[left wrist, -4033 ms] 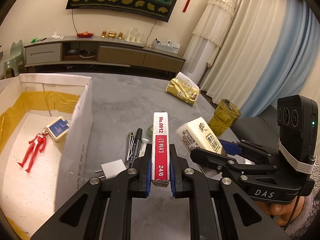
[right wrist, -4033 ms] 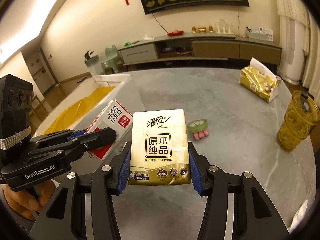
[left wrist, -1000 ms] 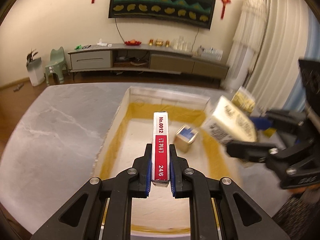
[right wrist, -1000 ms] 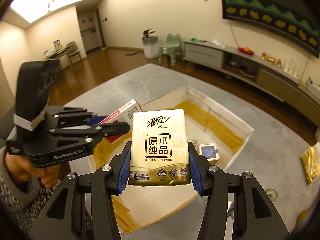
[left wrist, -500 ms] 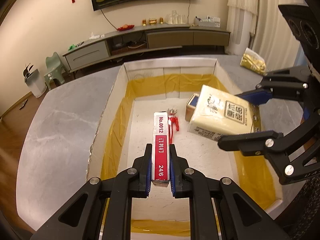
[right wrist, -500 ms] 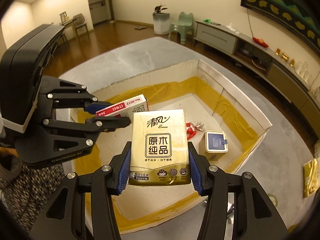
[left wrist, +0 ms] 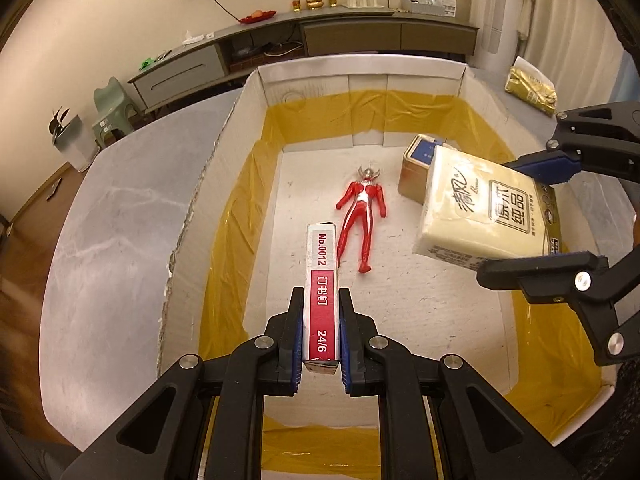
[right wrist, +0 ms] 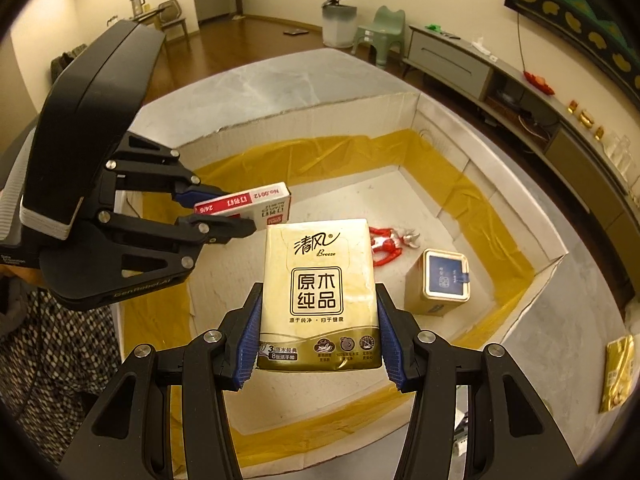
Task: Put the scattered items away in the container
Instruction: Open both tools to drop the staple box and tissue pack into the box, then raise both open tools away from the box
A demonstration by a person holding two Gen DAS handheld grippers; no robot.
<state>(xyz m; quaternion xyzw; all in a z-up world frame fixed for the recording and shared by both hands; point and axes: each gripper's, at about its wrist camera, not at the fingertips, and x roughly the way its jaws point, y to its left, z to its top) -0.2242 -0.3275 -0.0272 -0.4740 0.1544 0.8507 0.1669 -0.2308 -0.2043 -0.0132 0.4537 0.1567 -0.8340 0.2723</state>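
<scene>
The cardboard box [left wrist: 424, 76] with yellow tape fills the frame centre below both your tools. Your right gripper [right wrist: 318, 330] clamps the tissue pack [right wrist: 318, 292] at centre; your left gripper [left wrist: 320, 328] clamps the staple box [left wrist: 321, 284] at lower centre, above the red figure [left wrist: 362, 216] and small tin [right wrist: 438, 284].

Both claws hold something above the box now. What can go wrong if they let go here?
1. The staple box, held in the left claw, hangs close beside the red toy figure; dropped, it may land on the figure.
2. The tissue pack in the right claw partly overlaps the small tin in the left view, so it could strike it.
3. The two claws are close and might bump.
</scene>
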